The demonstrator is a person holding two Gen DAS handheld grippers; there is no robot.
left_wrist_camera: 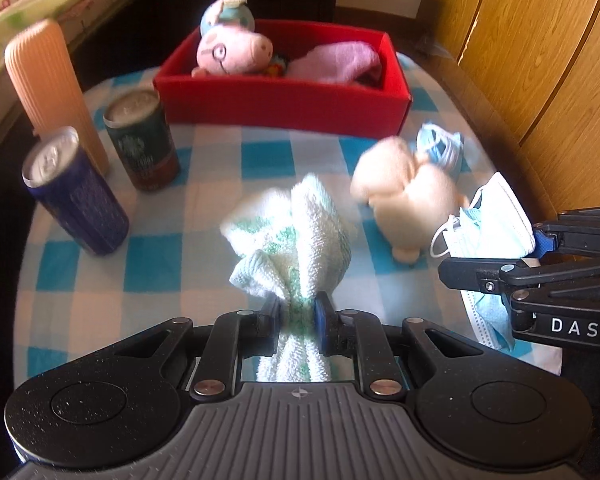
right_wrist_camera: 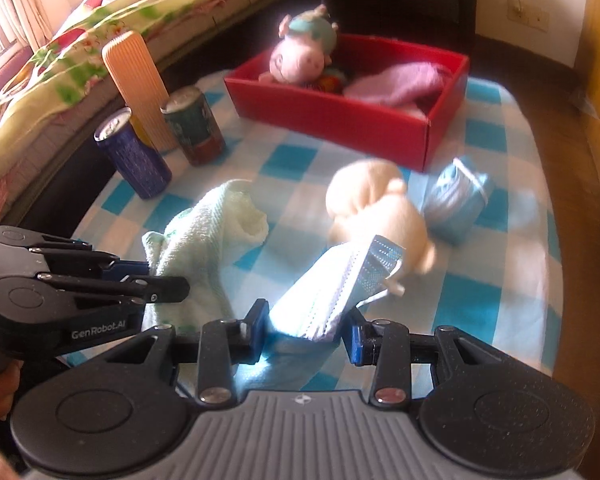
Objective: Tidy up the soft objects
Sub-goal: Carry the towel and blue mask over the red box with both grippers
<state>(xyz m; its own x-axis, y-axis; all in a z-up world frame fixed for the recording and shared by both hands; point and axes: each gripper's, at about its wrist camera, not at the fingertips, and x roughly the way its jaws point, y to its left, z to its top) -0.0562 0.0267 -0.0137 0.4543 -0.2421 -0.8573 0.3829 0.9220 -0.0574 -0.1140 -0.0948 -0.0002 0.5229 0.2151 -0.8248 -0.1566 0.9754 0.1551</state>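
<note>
In red box [left_wrist_camera: 284, 96]: pig plush [left_wrist_camera: 232, 54], pink cloth [left_wrist_camera: 336, 62]. Left claw [left_wrist_camera: 298, 312] grips towel [left_wrist_camera: 296, 232]; right claw [right_wrist_camera: 306, 330] grips mask [right_wrist_camera: 340, 284].

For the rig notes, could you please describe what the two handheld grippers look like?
Both are matte black linkage grippers with silver rivets, blue finger pads and a ribbed grey body bearing a small compass-like mark. The left gripper shows white "GenRobot.AI" lettering on its side in the right wrist view; the right gripper shows white "DAS" in the left wrist view. No cables or sleeves are visible.
</note>
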